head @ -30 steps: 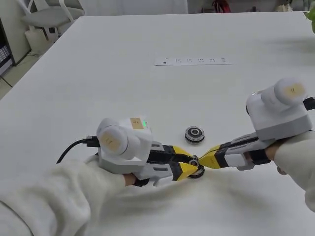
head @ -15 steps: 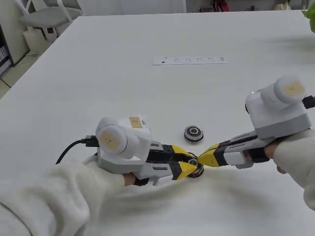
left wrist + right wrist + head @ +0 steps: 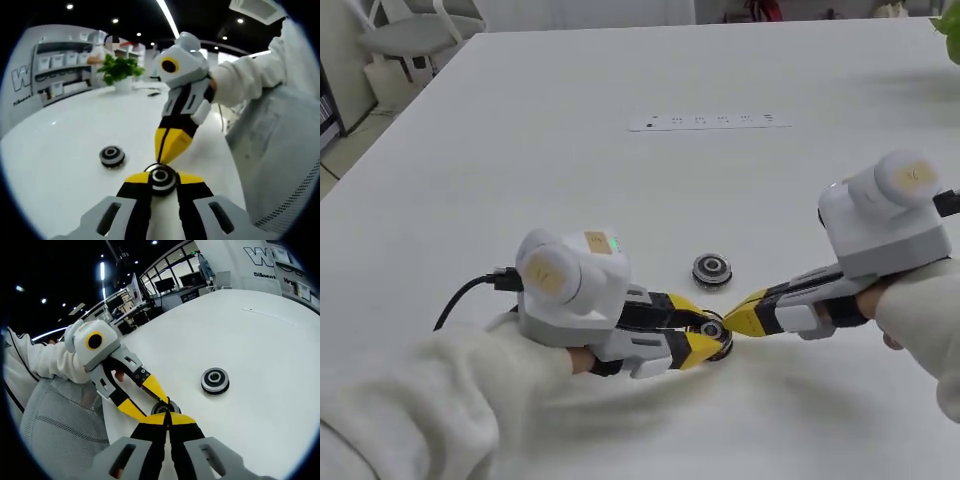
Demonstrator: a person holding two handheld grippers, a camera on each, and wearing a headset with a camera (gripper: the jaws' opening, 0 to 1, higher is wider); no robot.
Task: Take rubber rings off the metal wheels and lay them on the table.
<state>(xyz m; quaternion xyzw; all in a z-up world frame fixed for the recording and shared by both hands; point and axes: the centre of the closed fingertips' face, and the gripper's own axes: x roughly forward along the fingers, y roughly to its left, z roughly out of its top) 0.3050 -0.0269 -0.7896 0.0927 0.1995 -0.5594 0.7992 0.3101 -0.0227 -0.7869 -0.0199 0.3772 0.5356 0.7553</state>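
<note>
Clamping a half-hidden wheel (image 3: 712, 330) — left claw (image 3: 161, 179), right claw (image 3: 168, 416) touching it.

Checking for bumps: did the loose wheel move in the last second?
No. The loose wheel holds its place against the power strip; only the camera drifted.

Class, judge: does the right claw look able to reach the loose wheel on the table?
Probably yes: the loose wheel lies on bare table near the right claw, nothing between them.

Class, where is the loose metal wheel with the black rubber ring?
Head view: the loose wheel lies on the white table, just beyond the left claw and right claw, short of the white power strip.
</note>
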